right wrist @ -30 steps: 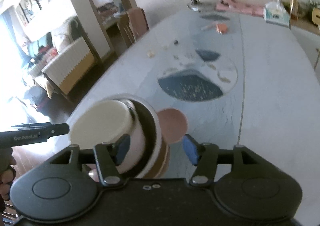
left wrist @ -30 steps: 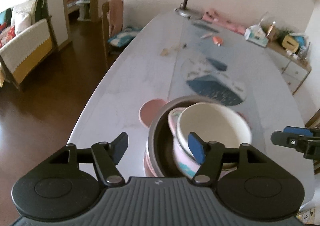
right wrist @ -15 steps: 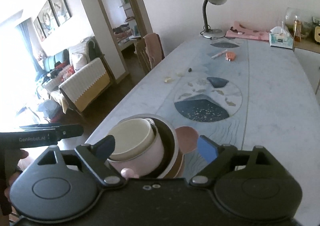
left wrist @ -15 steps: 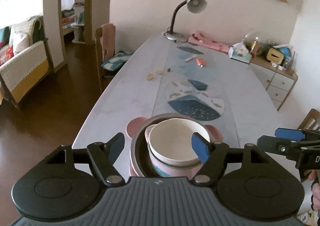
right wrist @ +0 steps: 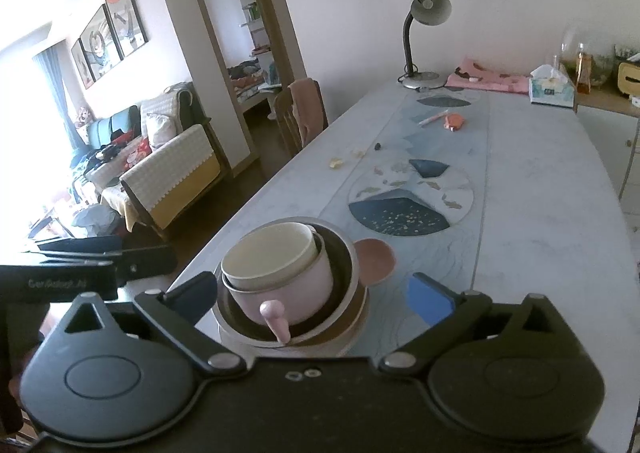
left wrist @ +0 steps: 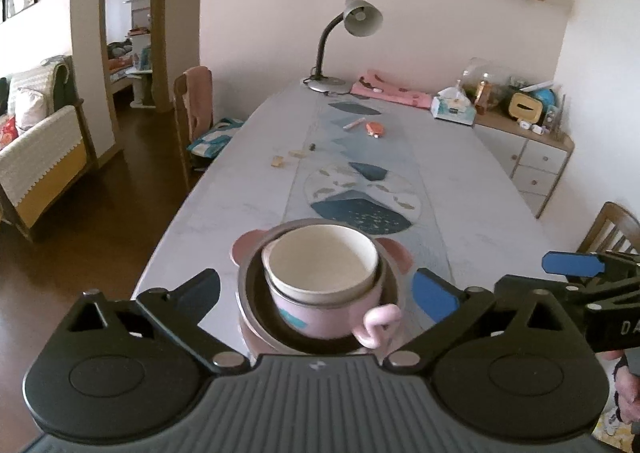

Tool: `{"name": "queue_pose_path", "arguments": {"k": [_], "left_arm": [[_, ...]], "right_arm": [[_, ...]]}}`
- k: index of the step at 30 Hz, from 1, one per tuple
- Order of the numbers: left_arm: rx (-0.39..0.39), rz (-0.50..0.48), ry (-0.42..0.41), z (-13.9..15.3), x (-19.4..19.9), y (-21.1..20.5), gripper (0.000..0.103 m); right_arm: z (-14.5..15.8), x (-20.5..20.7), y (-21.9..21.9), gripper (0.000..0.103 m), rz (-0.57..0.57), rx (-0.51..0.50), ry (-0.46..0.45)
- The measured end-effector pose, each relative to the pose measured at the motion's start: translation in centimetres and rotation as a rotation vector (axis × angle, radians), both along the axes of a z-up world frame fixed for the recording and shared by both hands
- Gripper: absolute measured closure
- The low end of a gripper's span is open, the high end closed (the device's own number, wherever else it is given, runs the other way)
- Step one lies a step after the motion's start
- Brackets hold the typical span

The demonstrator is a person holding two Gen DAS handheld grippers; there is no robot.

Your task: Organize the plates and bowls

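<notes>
Left tongs [left wrist: 316, 291]: spread wide, empty.
Right tongs [right wrist: 312, 295]: spread wide, empty.
Stack: cream round bowl [left wrist: 320, 259] inside pink handled mug [left wrist: 320, 317], inside dark-lined metal bowl [left wrist: 250, 293], on pink eared plate [left wrist: 396, 251], between both tongs' fingers, untouched.
Support: grey marble tabletop [left wrist: 240, 189].

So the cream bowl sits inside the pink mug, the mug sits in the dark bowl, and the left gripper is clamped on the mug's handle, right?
Not quite: the left gripper is open, touching nothing, as the left wrist view shows. The nesting of cream bowl, pink mug and dark bowl is right.
</notes>
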State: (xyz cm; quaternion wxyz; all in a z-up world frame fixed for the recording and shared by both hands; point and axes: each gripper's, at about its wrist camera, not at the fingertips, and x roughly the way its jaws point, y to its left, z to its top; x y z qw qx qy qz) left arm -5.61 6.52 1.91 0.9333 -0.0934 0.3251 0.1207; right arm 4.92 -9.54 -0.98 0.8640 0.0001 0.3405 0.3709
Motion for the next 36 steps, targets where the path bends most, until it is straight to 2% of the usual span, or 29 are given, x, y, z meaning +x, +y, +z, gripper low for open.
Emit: {"name": "queue_pose_path", "arguments": {"k": [7, 13, 25, 36], "left_arm": [[-0.044, -0.005, 0.003, -0.2, -0.9, -0.8, 0.0], [-0.051, -0.021, 0.007, -0.2, -1.2, -1.6, 0.0], [-0.016, -0.042, -0.021, 0.4, -2.0, -3.1, 0.0], [-0.023, -0.041, -0.042, 0.6, -2.5, -3.3, 0.0]], "right_arm": [[0.3, -1.2, -0.5, 0.0, -0.028, -0.016, -0.008], [0.4, -2.0, -1.1, 0.0, -0.047, -0.025, -0.009], [0.6, -2.5, -2.3, 0.0, -0.108, -0.019, -0.036], [0.5, -2.4, -2.7, 0.0, -0.116, -0.007, -0.031]]}}
